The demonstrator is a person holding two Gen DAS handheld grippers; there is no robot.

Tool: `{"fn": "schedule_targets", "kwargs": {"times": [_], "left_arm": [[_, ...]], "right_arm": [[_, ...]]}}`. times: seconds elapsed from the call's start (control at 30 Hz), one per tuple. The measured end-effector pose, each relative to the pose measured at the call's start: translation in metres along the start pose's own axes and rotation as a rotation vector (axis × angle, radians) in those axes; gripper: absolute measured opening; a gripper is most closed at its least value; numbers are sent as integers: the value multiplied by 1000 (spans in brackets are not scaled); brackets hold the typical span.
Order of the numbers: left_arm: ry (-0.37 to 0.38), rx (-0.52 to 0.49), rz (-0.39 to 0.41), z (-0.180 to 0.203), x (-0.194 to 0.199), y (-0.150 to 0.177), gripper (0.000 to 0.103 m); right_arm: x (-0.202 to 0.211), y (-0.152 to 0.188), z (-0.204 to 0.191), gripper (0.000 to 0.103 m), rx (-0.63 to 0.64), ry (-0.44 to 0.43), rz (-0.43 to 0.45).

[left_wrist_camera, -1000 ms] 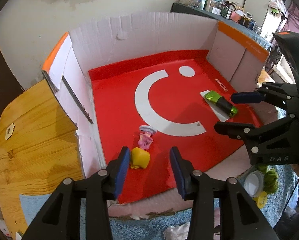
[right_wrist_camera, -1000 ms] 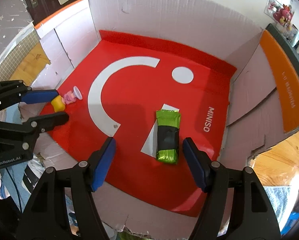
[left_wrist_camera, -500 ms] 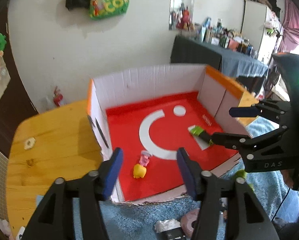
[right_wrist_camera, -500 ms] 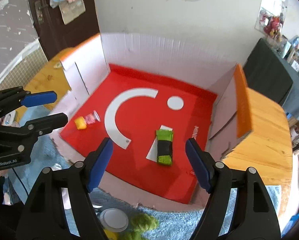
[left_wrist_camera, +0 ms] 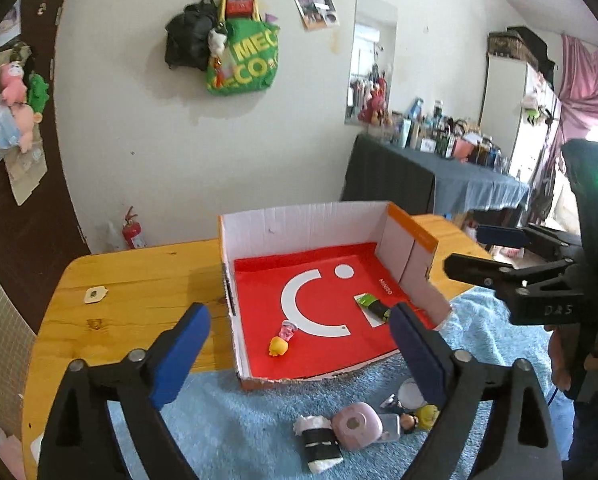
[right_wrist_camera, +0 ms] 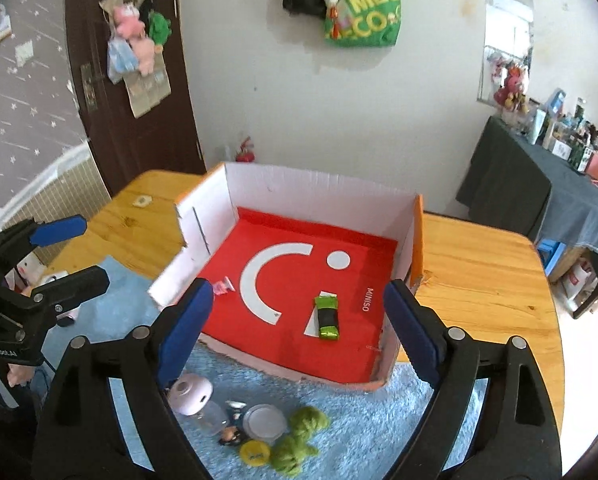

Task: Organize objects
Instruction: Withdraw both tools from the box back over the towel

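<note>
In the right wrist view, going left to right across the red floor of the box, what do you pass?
Pink toy → white arc → green packet → white dot → MINISO lettering, on the box floor.

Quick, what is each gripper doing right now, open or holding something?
Left gripper: open, nothing held; its jaws have just been opening.
Right gripper: open, nothing held; its jaws have just been opening.

We saw a white box (right_wrist_camera: 319, 196) lined red with a white arc, a green-and-black packet (right_wrist_camera: 327, 317), a yellow toy (left_wrist_camera: 278, 347), blue towel (left_wrist_camera: 239, 420), green bag (left_wrist_camera: 245, 62).
</note>
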State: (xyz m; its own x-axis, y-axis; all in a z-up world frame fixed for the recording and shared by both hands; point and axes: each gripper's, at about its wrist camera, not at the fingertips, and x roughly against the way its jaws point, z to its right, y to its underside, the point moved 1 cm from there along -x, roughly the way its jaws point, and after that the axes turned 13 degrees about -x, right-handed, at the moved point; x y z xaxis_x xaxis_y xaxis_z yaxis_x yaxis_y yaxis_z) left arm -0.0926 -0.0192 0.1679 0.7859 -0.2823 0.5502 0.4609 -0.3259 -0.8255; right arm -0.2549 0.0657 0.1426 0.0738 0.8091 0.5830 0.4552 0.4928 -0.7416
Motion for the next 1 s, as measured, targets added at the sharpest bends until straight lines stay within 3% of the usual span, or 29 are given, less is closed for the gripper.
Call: {"fn": "schedule_targets", "kwargs": {"times": [0.1,0.43,0.7,1.0], "left_arm": [[-13,17,14,2,14,8,100],[-47,69,21,13,49,51,103],[-49,81,7,23,60,80,103],[-33,125,-45,32,47,114,103]], "right_arm": [[22,7,-6,98,10,-5,52],[68,50,-14,100,6,9,181],[71,81,-13,101,-30,19,197],[52,121,-6,101,-54,65,161]]}}
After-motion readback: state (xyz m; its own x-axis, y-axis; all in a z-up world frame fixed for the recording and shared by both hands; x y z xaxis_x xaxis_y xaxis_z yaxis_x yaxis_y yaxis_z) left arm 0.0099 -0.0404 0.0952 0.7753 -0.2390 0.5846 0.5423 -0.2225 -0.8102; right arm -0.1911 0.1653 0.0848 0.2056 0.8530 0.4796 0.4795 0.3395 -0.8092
